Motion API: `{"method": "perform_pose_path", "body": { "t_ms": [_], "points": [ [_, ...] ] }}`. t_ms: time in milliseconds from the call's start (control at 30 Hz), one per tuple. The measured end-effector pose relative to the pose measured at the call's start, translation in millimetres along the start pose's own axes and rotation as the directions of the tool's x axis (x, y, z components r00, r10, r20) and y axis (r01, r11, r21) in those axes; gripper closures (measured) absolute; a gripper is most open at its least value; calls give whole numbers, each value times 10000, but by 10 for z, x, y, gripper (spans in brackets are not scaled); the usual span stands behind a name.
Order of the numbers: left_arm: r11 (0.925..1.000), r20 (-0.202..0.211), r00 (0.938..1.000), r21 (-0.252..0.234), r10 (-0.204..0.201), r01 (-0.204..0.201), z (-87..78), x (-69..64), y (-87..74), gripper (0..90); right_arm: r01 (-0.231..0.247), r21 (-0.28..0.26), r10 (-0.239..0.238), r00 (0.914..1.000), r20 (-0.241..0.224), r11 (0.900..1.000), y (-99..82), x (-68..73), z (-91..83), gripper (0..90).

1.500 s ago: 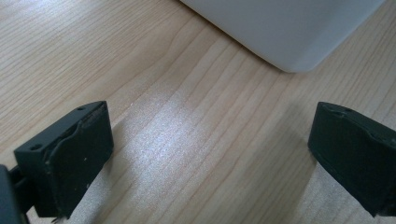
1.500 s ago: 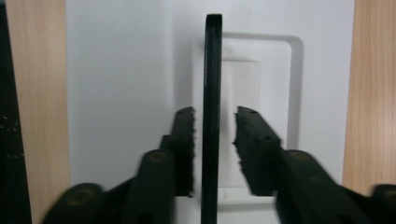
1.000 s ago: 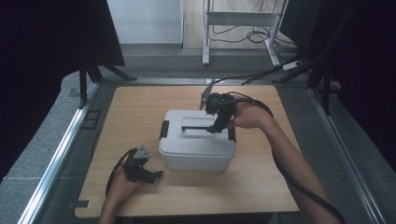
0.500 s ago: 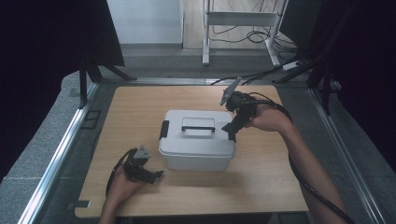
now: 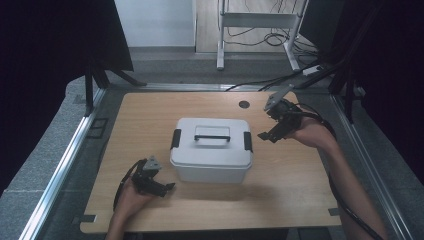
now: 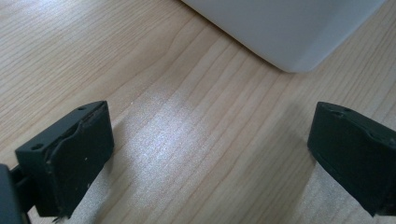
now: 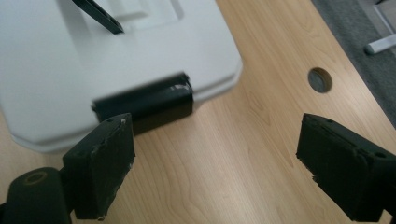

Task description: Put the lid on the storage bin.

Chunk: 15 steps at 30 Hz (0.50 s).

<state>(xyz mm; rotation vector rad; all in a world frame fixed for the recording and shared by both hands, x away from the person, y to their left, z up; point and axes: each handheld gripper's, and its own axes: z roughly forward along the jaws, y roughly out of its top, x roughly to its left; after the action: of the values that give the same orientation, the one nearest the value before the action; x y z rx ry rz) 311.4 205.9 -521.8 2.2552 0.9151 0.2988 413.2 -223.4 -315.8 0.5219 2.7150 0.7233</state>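
The box (image 5: 211, 150) sits mid-bench (image 5: 300, 200), lid on, latches (image 5: 247, 141) down. The right gripper (image 5: 264, 136) hangs just right of it, apart, jaws wide after just opening, nothing between them. The left gripper (image 5: 167, 187) rests near the box's front-left corner, jaws wide, empty.

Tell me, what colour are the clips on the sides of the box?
Black. The right clip shows best in the right gripper view, on the white box.
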Motion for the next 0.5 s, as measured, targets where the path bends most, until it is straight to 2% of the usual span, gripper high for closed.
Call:
{"method": "perform_pose_path", "body": {
  "t_ms": [267, 500],
  "points": [
    [10000, 2, 10000, 2, 10, -10, -1, 2, 0, 7, -824, -605, 851, 9955, 424, 9948, -364, 12, -69, 80],
    [10000, -20, 10000, 3, -5, 5, -1, 1, 0, 7, -1615, -1079, 1695, 9831, 690, 9809, -653, 113, -30, 80]
  ]
}}
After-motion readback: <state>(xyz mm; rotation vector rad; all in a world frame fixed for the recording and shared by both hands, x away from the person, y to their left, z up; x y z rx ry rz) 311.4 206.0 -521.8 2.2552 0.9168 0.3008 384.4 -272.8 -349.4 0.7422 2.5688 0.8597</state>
